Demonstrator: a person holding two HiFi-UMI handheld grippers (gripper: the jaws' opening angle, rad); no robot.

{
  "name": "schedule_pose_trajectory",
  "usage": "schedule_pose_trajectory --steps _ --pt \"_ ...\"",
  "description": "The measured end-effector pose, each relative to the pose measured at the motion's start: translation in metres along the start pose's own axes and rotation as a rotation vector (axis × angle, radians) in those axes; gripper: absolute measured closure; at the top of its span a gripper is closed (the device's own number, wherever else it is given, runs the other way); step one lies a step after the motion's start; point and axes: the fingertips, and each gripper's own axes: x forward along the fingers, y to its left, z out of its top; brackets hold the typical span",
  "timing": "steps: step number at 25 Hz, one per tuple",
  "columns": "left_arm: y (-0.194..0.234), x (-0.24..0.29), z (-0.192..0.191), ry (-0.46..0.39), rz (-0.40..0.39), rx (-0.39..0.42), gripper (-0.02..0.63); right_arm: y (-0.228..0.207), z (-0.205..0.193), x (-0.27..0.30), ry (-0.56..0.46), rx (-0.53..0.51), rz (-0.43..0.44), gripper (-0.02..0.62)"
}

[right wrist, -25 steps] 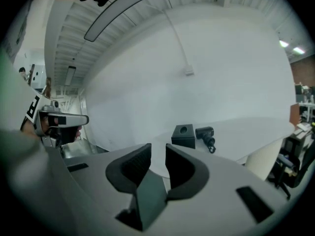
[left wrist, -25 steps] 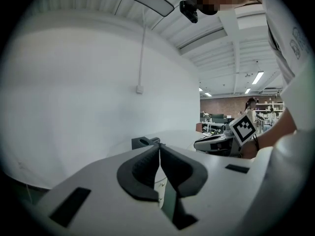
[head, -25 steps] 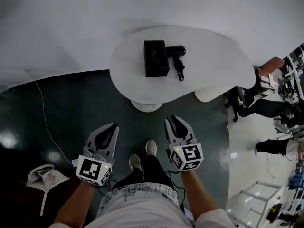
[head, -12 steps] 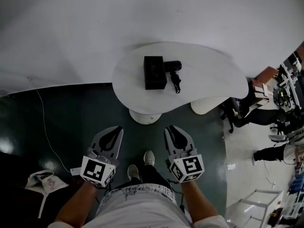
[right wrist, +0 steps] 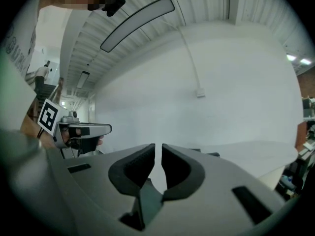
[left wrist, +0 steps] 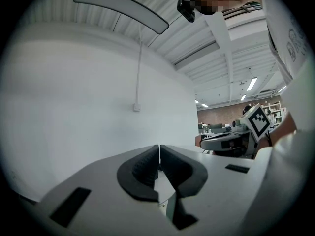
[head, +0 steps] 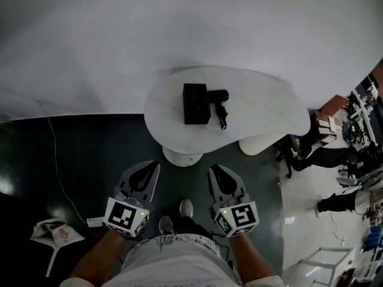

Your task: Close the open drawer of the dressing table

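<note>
Open floor (head: 90, 154) before table (head: 263, 109) (black box (head: 196, 103) atop)

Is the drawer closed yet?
Not yet, it seems. Done: nothing visible; from above no drawer shows on the table. In hand: nothing. The left hand-held gripper is shut and empty; the right hand-held gripper has just been closing, with nothing between its jaws. Both hang short of the table. Left: reach the drawer and push it in.

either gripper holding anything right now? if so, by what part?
Nothing is held. The left gripper has its jaws together and empty. The right gripper has just been closing its jaws; a narrow gap is left, with nothing between them.
</note>
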Motion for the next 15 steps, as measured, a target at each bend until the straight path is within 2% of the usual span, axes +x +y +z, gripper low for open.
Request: schedule_pose_trajectory --steps 15 --pt "0.008 0.015 0.01 -0.003 0.002 0.0 0.583 0.007 0.021 0.011 -0.017 -0.02 0.035 0.577"
